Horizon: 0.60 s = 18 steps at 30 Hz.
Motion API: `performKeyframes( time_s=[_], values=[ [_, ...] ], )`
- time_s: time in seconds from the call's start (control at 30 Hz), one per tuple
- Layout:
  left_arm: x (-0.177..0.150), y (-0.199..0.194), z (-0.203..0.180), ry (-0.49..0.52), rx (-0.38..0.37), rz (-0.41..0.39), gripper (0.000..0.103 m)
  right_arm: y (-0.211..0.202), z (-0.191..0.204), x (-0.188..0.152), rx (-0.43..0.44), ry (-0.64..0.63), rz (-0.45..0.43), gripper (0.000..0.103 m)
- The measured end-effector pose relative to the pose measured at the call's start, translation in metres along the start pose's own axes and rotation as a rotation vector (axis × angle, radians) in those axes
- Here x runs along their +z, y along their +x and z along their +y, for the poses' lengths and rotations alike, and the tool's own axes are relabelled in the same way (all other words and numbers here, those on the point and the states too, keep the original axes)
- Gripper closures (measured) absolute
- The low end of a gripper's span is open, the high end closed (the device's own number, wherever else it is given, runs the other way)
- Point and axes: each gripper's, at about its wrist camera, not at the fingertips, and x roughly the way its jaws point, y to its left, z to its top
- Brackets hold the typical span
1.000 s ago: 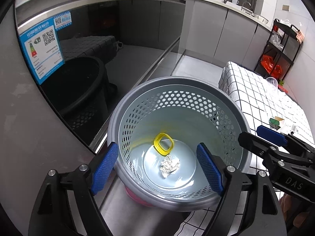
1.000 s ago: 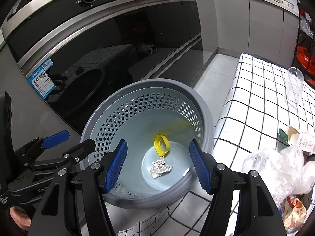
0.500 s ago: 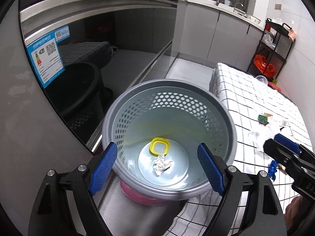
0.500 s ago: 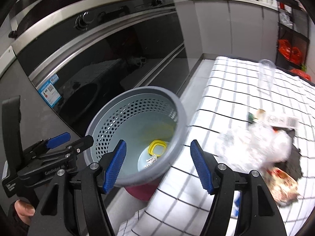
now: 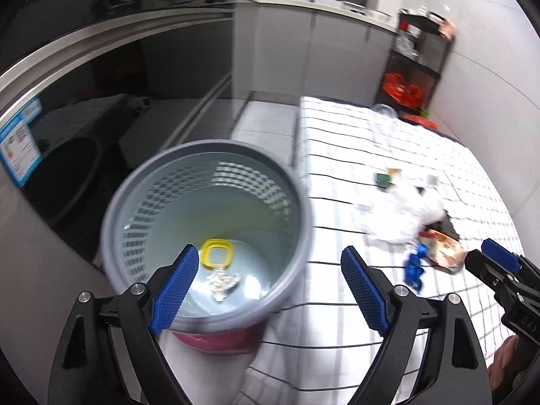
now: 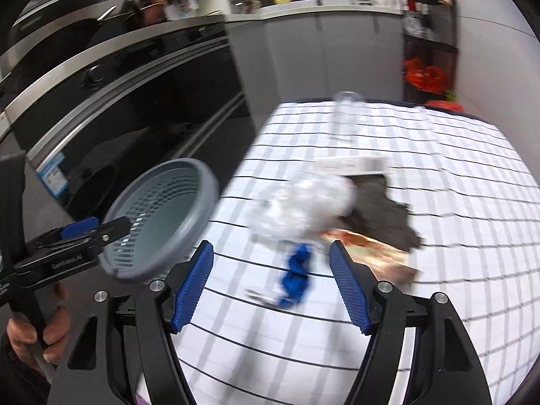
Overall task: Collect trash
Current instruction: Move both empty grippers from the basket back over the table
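A grey perforated trash basket (image 5: 300, 209) stands beside the table; it also shows in the right wrist view (image 6: 206, 185). Inside lie a yellow ring lid (image 5: 216, 253) and a crumpled paper ball (image 5: 222, 281). My left gripper (image 5: 266, 290) is open and empty over the basket's near rim. My right gripper (image 6: 270, 287) is open and empty above the checked tablecloth (image 6: 438, 236), just short of a blue wrapper (image 6: 297, 275). Beyond lie a clear plastic bag (image 6: 300, 209), a dark rag (image 6: 381, 216) and a reddish snack packet (image 6: 374, 256).
A clear plastic cup (image 6: 346, 114) and a white carton (image 6: 354, 165) sit farther back on the table. A black oven front (image 6: 135, 108) stands to the left. A black shelf rack (image 6: 428, 40) stands in the far corner.
Both grippers have swung right, away from the basket toward the table. The right gripper now faces the trash pile instead of the basket. Both stay open.
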Motion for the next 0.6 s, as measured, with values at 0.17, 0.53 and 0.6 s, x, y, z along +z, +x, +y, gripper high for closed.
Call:
performKeyframes(
  time_s=[0.17,0.53,0.6],
  values=[
    [-0.005,0.011,-0.035,0.053,-0.053,0.026,0.018,-0.003,-0.040,-0.011,-0.068,0.064,0.017,0.034],
    [-0.025,0.039,-0.079,0.106,-0.071,0.106,0.015,0.024,-0.081,-0.027,-0.121,0.132,0.073,0.034],
    [-0.028,0.042,-0.080,0.098,-0.065,0.111,0.015,0.029,-0.086,-0.027,-0.122,0.140,0.083,0.034]
  ],
)
